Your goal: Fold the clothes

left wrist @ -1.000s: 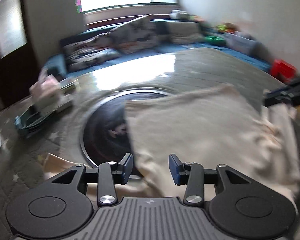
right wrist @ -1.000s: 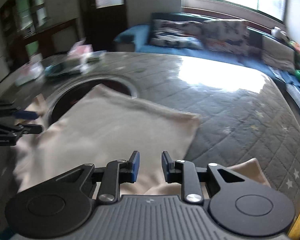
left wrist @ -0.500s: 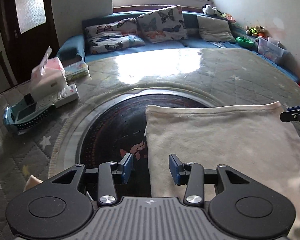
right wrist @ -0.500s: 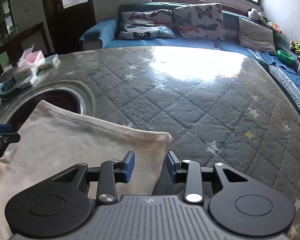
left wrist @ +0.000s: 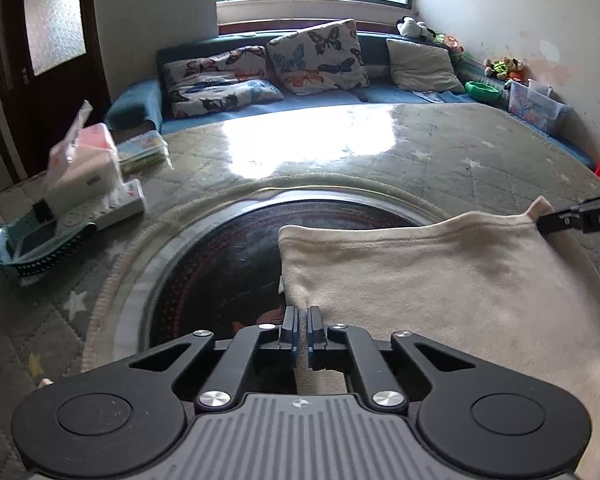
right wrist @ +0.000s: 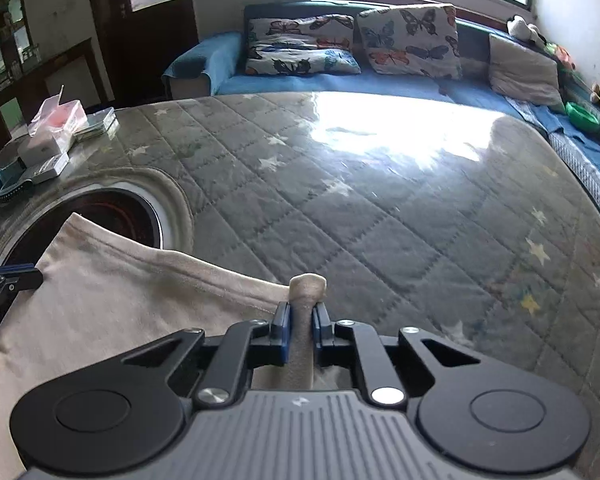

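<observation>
Both grippers low, level, apparently pinching garment corners.

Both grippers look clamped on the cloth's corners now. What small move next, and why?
Probably lift both corners together and carry them forward to start the fold. The right gripper is shut on a bunched corner of the cloth, and the left gripper is closed on its left edge. The cloth lies flat between them, partly over the round inset, with bare quilted table ahead.

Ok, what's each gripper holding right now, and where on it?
Both hold the cream garment. The left gripper pinches its left edge near the corner; the right gripper pinches the far right corner, bunched between its fingers.
</observation>
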`<state>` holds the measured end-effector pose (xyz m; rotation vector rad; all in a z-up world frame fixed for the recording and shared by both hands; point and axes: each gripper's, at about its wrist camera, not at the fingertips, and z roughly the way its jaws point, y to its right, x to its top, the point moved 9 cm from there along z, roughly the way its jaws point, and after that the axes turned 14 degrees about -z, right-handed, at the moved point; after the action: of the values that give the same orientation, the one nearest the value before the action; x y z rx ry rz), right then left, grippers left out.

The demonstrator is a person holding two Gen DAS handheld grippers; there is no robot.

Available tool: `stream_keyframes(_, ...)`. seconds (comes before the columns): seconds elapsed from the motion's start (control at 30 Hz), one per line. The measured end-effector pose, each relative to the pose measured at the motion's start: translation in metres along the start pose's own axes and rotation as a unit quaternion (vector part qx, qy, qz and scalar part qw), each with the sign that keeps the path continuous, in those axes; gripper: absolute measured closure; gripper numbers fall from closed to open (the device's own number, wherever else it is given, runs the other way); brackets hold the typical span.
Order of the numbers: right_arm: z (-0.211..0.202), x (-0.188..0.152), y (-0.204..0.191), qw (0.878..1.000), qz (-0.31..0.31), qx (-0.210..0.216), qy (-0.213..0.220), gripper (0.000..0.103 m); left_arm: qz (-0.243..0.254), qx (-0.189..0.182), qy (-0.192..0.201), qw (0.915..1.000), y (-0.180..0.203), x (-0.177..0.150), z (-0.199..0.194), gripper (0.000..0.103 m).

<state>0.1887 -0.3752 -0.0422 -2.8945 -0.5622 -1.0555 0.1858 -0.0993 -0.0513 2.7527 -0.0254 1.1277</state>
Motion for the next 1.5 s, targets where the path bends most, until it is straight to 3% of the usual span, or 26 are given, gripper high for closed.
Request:
stream_keyframes(0.3, 0.034, 0.041, -0.029, 1.000, -0.019, 0.015, 0.014, 0.094, -0.027, 0.049, 0.022, 0.9982, -0.046, 0.009, -0.012, 0.099)
stream_keyframes(0.4, 0.048, 0.055, -0.037, 0.999, -0.030, 0.014, 0.018, 0.087, -0.035, 0.065, 0.015, 0.9971, -0.059, 0.010, -0.008, 0.099)
stream_keyframes(0.43, 0.044, 0.056, -0.038, 0.999, -0.034, 0.015, 0.021, 0.082, -0.039, 0.068, 0.012, 0.9969, -0.062, 0.010, -0.007, 0.099)
stream_keyframes(0.63, 0.012, 0.055, -0.045, 0.997, -0.058, 0.020, 0.038, 0.080, -0.051, 0.061, 0.011, 0.9968, -0.061, 0.007, -0.018, 0.095)
stream_keyframes(0.73, -0.013, 0.040, -0.057, 0.996, -0.068, 0.037, 0.044, 0.076, -0.047, 0.046, 0.017, 0.9977, -0.048, 0.002, -0.033, 0.086)
stream_keyframes(0.8, -0.026, 0.025, -0.068, 0.995, -0.075, 0.048, 0.045, 0.071, -0.044, 0.031, 0.018, 0.9984, -0.037, -0.005, -0.045, 0.058)
stream_keyframes(0.97, -0.060, -0.011, -0.096, 0.992, -0.093, 0.076, 0.047, 0.071, -0.027, -0.010, 0.015, 0.9995, -0.007, -0.032, -0.073, 0.042)
stream_keyframes(1.2, -0.081, -0.044, -0.091, 0.993, -0.078, 0.064, 0.053, 0.071, -0.008, -0.048, 0.004, 0.9988, 0.024, -0.073, -0.099, 0.041)
stream_keyframes(1.33, -0.090, -0.061, -0.083, 0.995, -0.065, 0.051, 0.057, 0.069, 0.018, -0.045, 0.004, 0.9988, 0.033, -0.090, -0.105, 0.041)
stream_keyframes(1.5, -0.101, -0.081, -0.073, 0.996, -0.048, 0.035, 0.061, 0.059, 0.026, -0.035, 0.013, 0.9990, 0.031, -0.098, -0.109, 0.034)
